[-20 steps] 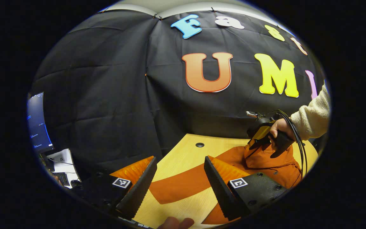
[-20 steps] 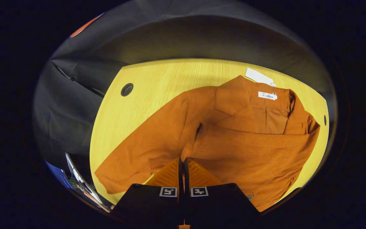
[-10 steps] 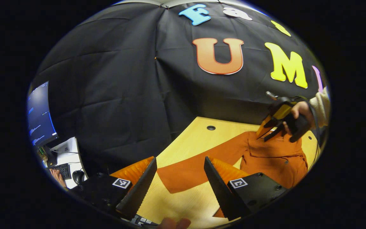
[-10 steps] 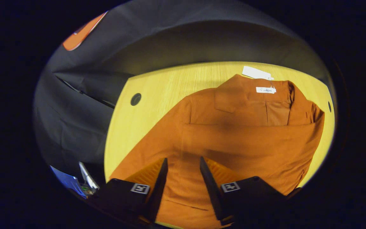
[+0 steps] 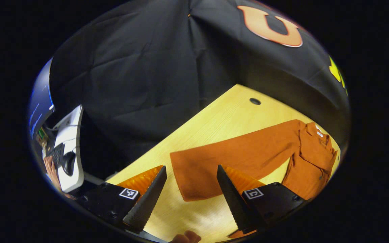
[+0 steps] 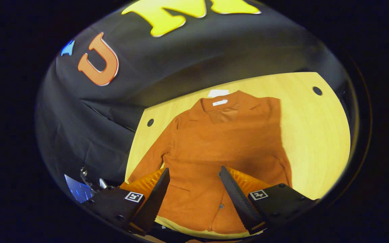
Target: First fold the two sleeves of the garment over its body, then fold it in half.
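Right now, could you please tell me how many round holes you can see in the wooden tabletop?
2. In the right gripper view, one hole sits near the tabletop's far left corner, beside the jacket's outstretched sleeve; the other hole is near the far right corner. The jacket may hide more.

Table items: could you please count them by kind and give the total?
Orange garment: 1
White tags at its collar: 2
Round holes in the wooden table: 2, one at, one at
Total: 5
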{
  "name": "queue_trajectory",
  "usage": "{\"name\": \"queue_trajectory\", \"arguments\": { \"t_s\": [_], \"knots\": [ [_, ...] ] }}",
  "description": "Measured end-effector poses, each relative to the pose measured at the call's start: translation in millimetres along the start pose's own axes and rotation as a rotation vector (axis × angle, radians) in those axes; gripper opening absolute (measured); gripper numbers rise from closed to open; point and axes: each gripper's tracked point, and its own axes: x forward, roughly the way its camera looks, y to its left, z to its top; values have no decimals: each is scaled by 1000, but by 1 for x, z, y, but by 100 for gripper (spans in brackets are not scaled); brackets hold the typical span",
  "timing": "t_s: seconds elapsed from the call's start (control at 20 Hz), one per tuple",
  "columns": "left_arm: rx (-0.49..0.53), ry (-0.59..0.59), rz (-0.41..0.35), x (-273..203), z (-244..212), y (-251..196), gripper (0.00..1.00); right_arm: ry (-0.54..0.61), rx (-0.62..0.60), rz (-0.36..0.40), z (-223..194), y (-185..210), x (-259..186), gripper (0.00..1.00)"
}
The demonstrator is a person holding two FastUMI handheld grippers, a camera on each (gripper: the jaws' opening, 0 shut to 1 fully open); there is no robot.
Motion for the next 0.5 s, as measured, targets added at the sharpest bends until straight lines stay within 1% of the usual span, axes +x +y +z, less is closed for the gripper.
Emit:
{"name": "queue_trajectory", "arguments": {
  "t_s": [0.05, 0.1, 0.15, 0.2, 0.25, 0.35, 0.4, 0.45, 0.5],
  "knots": [
    [-32, 38, 6, 7, -4, -2, 98, -21, 38, 18, -6, -8, -24, 98],
    [-57, 93, 4, 15, -11, -4, 97, -41, 64, 23, -13, -15, -44, 94],
    [-80, 150, 2, 20, -18, -5, 98, -65, 85, 24, -18, -24, -64, 97],
    [-109, 203, -7, 26, -23, -6, 97, -95, 88, 37, -21, -28, -82, 97],
    [-136, 255, 0, 31, -28, -3, 97, -127, 77, 37, -21, -34, -99, 98],
    [-178, 338, 28, 36, -33, 1, 98, -192, 43, 9, -19, -52, -131, 98],
    [-196, 356, 35, 37, -28, 0, 98, -226, 28, -10, -15, -58, -145, 93],
    [-209, 370, 41, 41, -23, 2, 97, -267, 14, -28, -9, -64, -160, 93],
    [-204, 398, 66, 43, -20, 10, 97, -304, 11, -55, -4, -72, -173, 98]
  ]
}}
